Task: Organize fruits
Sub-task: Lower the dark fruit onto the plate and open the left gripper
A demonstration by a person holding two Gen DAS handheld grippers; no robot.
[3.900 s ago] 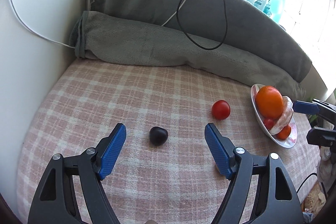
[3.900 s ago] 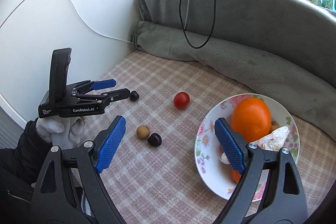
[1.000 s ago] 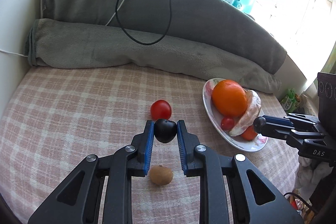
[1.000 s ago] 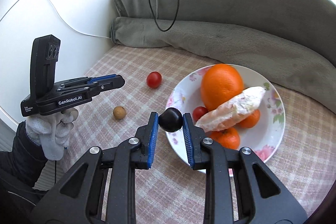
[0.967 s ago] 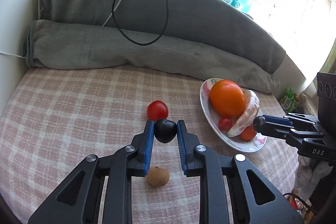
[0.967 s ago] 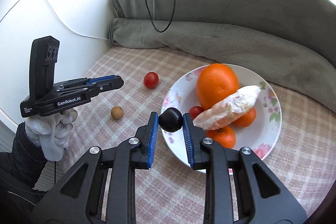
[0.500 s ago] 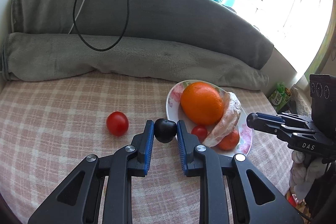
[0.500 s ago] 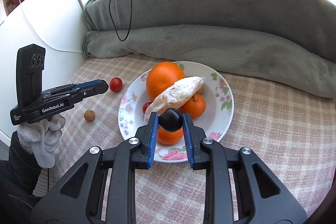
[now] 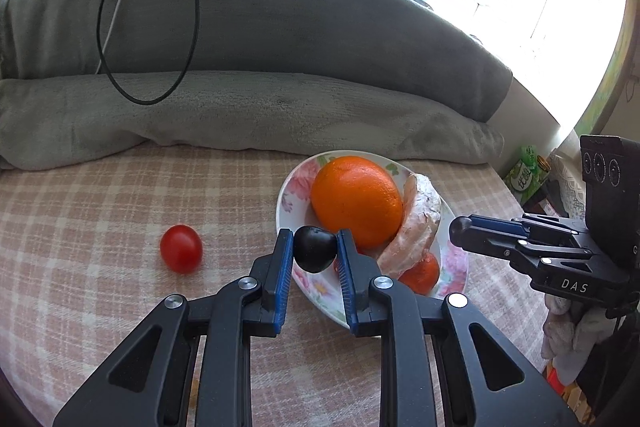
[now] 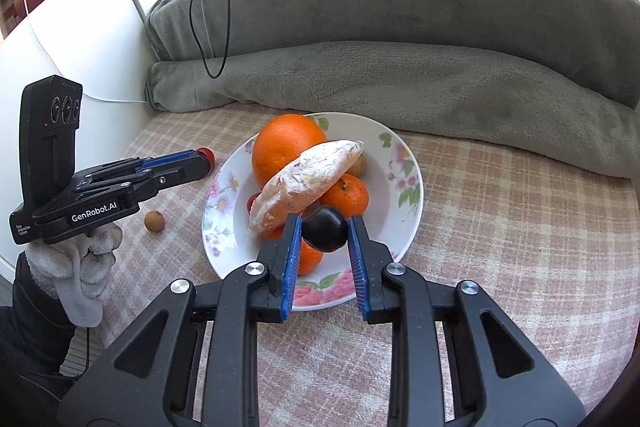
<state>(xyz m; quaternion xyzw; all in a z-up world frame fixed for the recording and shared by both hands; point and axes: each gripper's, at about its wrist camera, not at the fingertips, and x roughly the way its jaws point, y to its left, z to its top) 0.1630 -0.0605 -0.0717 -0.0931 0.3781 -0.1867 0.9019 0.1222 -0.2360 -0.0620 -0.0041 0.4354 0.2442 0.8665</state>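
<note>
My left gripper (image 9: 314,253) is shut on a dark plum (image 9: 315,254), held over the near left rim of the floral plate (image 9: 320,285). My right gripper (image 10: 323,230) is shut on a second dark plum (image 10: 325,229), held above the plate (image 10: 396,163). The plate holds a big orange (image 9: 356,201), a plastic-wrapped item (image 10: 304,179), small mandarins (image 10: 346,195) and a cherry tomato. A red tomato (image 9: 181,248) lies on the checked cloth left of the plate. A small brown fruit (image 10: 154,221) lies near the left gripper (image 10: 202,159).
A rolled grey blanket (image 9: 240,115) and a grey cushion with a black cable (image 9: 120,27) run along the back. A white wall (image 10: 80,47) stands at the left. The checked cloth's right edge drops off near bottles and clutter (image 9: 528,175).
Both grippers closed on dark plums, lifted them off the cloth and carried them to the plate. In the last half second both moved closer over the plate.
</note>
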